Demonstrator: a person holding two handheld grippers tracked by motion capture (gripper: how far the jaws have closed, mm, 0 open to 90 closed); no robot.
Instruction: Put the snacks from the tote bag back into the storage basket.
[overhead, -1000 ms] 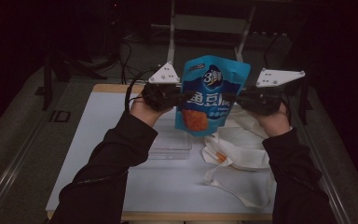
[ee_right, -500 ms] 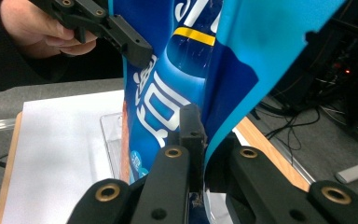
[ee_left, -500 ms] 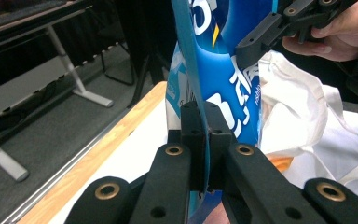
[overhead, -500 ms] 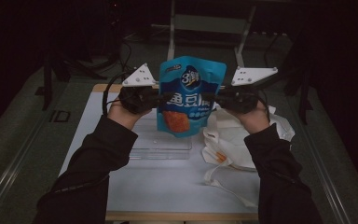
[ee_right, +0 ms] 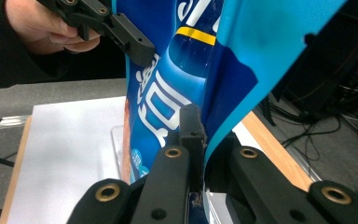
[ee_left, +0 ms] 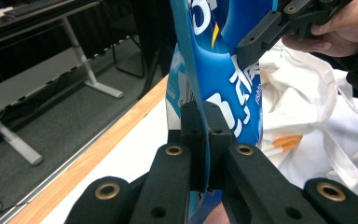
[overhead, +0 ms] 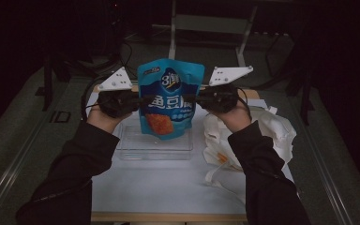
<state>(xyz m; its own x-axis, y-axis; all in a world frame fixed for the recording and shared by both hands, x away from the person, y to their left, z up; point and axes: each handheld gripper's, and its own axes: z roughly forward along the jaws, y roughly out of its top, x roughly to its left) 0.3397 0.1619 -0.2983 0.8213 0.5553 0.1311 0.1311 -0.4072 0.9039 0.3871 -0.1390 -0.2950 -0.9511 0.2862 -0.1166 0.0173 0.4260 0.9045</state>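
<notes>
A blue snack pouch (overhead: 170, 101) with white lettering hangs upright in the air above the table, held by both side edges. My left gripper (overhead: 140, 100) is shut on its left edge; in the left gripper view the jaws pinch the pouch's seam (ee_left: 207, 140). On the opposite edge my right gripper (overhead: 194, 99) is shut, its jaws clamped on the blue pouch (ee_right: 168, 88) in the right gripper view. The other gripper (ee_left: 279, 28) grips the far side, higher up. Below the pouch sits a clear plastic tray (overhead: 152, 146).
A white cloth bag (overhead: 267, 136) with straps lies crumpled on the table's right half. The white table top (overhead: 168, 187) has a wooden edge along its front and back. Dark floor, cables and a metal stand frame (overhead: 211, 23) lie beyond the table.
Both hands have carried the pouch to the left and slightly down, from above the white bag to above the clear tray. The grips have not changed.
</notes>
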